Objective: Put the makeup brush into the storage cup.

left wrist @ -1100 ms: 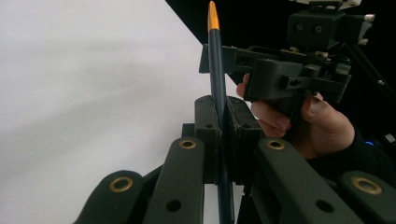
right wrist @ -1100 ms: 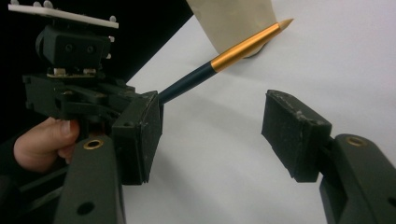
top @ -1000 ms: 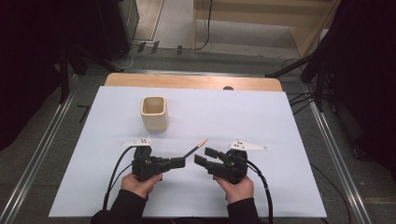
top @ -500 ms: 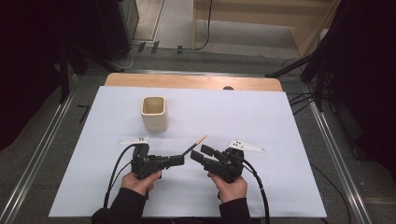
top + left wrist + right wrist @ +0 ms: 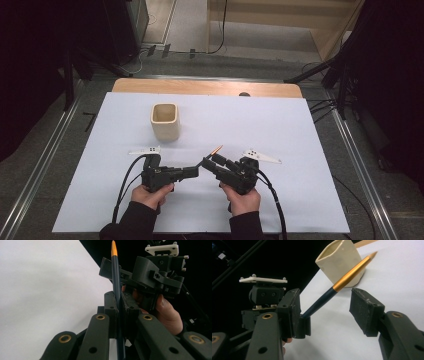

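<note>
a person sits at the near edge of a table covered by a white sheet [image 5: 300, 150], a two-jaw gripper in each hand. the left gripper [image 5: 197, 170] lies low over the sheet near the person, pointing right. its jaws are clamped together on the dark shaft of a pen [image 5: 115, 272], which passes straight between the pads in the left gripper view. the pen has a dark blue body, a gold band and an orange tip; in the high view that tip [image 5: 216, 149] slants up and to the right, away from the person.

the right gripper [image 5: 209, 161] faces left, just beside the left one. its jaws have just been closing and stand apart, one on each side of the pen [image 5: 342, 281], neither pad touching it in the right gripper view.

a cream square cup [image 5: 164, 120] stands upright on the sheet, farther from the person and to the left of the grippers, well apart from the pen.
</note>
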Demonstrator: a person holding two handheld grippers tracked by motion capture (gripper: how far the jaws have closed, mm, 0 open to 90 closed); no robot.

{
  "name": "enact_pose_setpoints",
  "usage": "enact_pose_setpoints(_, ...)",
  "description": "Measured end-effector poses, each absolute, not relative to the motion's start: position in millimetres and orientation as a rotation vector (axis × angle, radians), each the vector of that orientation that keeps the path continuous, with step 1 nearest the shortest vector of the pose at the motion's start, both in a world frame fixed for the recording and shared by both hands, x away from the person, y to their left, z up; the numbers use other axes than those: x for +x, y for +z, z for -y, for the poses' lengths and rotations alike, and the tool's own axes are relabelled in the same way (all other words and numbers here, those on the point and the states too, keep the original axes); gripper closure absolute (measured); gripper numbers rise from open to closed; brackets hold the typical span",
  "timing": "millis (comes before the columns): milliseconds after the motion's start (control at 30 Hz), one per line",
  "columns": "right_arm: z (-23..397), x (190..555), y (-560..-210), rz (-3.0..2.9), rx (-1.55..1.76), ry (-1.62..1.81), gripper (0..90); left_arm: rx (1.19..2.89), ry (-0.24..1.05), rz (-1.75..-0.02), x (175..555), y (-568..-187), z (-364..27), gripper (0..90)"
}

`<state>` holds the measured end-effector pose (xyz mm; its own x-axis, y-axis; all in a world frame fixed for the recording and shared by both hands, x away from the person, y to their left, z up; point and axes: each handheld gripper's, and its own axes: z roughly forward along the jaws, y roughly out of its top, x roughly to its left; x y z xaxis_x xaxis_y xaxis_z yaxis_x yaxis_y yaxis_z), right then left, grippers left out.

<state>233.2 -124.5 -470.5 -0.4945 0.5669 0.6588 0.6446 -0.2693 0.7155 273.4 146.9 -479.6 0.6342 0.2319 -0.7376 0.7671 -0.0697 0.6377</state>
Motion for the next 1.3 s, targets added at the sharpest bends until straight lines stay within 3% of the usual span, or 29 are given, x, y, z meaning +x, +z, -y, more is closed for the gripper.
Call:
enact_pose_setpoints(167,122,235,-472,1.837,-1.547,-1.907,45.5,1.620,-0.548,-0.838,273,-481,-146,84.9)
enact_pose_setpoints(600,120,238,-474,1.754,-1.509,-1.901,67.9,1.600,-0.594,-0.796,271,-483,-141,85.0)
enact_pose_setpoints(1133,123,240,-476,1.702,-1.492,-1.880,73.2,1.597,-0.631,-0.791,272,-486,-140,83.9)
enact_pose_setpoints(1300,123,241,-476,1.662,-1.462,-1.882,77.4,1.636,-0.623,-0.781,271,-486,-136,79.9)
